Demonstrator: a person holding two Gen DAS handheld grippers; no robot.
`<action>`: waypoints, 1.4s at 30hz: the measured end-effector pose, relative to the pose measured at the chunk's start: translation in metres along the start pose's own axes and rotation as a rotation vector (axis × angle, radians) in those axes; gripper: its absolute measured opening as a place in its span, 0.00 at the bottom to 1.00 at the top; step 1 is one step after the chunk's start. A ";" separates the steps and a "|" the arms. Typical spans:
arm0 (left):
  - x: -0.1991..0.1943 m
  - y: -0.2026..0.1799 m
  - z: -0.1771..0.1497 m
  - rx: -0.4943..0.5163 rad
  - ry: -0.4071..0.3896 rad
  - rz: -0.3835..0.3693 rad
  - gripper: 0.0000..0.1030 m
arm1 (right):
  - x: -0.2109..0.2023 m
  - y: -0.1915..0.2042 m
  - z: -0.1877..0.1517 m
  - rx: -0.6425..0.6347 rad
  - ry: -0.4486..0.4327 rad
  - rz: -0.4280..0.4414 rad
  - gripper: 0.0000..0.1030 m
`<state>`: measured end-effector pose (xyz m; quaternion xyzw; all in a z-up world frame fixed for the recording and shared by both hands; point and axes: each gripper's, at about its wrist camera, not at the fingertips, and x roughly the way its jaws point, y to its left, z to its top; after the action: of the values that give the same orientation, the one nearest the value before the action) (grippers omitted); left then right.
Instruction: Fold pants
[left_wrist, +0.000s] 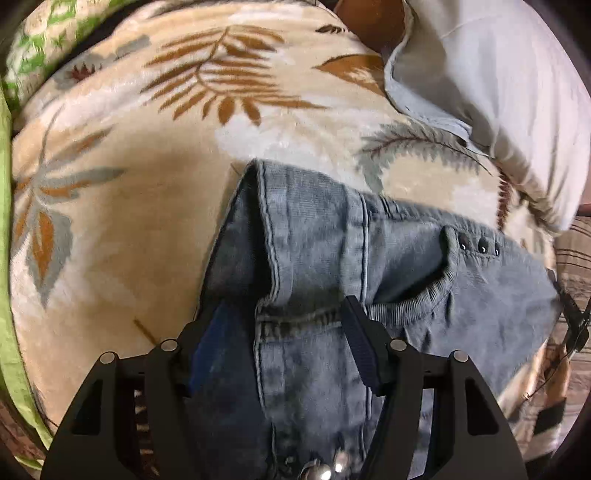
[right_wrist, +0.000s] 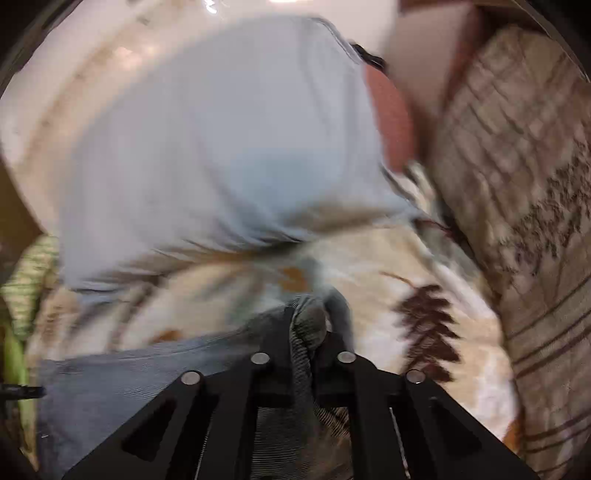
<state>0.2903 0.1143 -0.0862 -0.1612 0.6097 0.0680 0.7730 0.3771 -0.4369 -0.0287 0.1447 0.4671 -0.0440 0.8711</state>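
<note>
Jeans (left_wrist: 388, 258) lying on a leaf-patterned blanket (left_wrist: 129, 221), a pale pillow (left_wrist: 498, 92) beyond. Left gripper (left_wrist: 284, 332) set wide, 2 fingers straddling the waistband by the fly seam, denim between them but not visibly pinched. Right gripper (right_wrist: 308, 328) closed narrow on a bunched fold of the jeans, view blurred. Long axis apparently running from left jaws toward the pocket with 3 rivets (left_wrist: 478, 245). Left nearer the waist; probably needs to close before lifting. No readable brand or writing.
</note>
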 end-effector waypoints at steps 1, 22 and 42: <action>-0.001 -0.006 0.000 0.022 -0.008 0.029 0.61 | 0.015 -0.004 -0.006 0.006 0.055 -0.056 0.17; -0.027 0.037 0.039 -0.128 0.081 -0.137 0.68 | -0.044 -0.040 -0.004 0.212 0.011 0.165 0.70; 0.002 -0.007 0.050 0.140 0.069 -0.175 0.49 | 0.031 0.006 0.009 0.003 0.129 0.079 0.34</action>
<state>0.3389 0.1236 -0.0771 -0.1617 0.6226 -0.0483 0.7641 0.4027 -0.4320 -0.0482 0.1666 0.5162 -0.0008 0.8401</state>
